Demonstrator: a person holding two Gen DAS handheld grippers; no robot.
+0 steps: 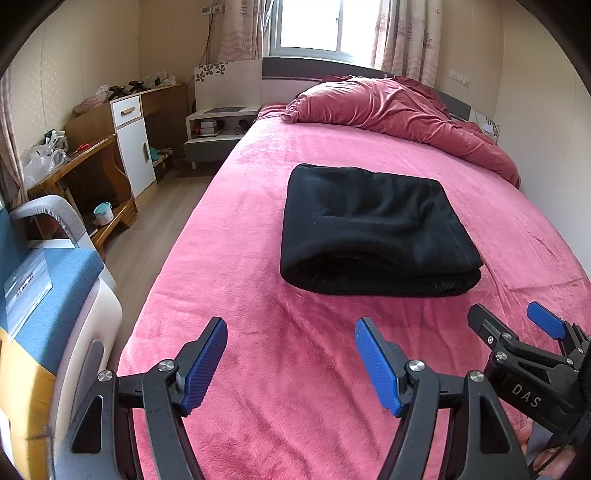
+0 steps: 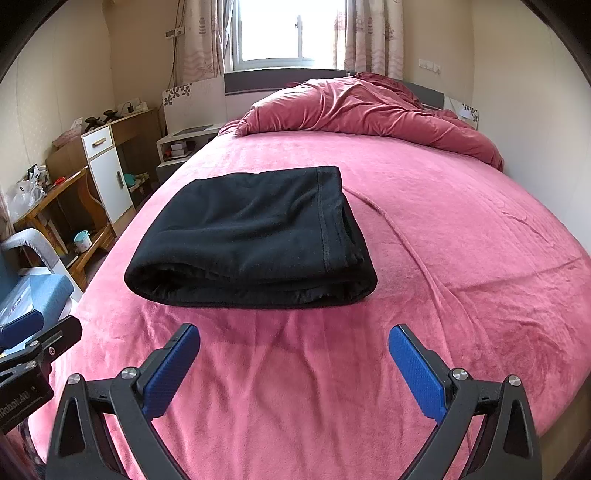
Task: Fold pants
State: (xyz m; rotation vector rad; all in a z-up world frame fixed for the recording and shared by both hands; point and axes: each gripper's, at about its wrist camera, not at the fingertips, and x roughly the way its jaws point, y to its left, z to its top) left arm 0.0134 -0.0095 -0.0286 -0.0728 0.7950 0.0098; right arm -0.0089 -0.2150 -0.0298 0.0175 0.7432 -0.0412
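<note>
Black pants [image 1: 373,229] lie folded into a thick, neat rectangle on the pink bed [image 1: 258,332]; the right wrist view shows the same pants [image 2: 255,236] with the hem seam on their right side. My left gripper [image 1: 291,332] hovers open over bare blanket just short of the bundle, nothing between its blue pads. Beside it at the right edge appears my right gripper [image 1: 511,317], also open. In its own view the right gripper [image 2: 295,339] stands open in front of the pants' near folded edge, apart from the cloth. The left gripper's tip [image 2: 40,332] shows at the left.
A crumpled dark-pink duvet [image 1: 399,110] is heaped at the head of the bed under the window [image 1: 314,26]. Left of the bed are a floor strip, a nightstand [image 1: 218,129], a white-and-wood cabinet [image 1: 133,147], a cluttered wooden table [image 1: 74,162] and a blue-topped box [image 1: 55,295].
</note>
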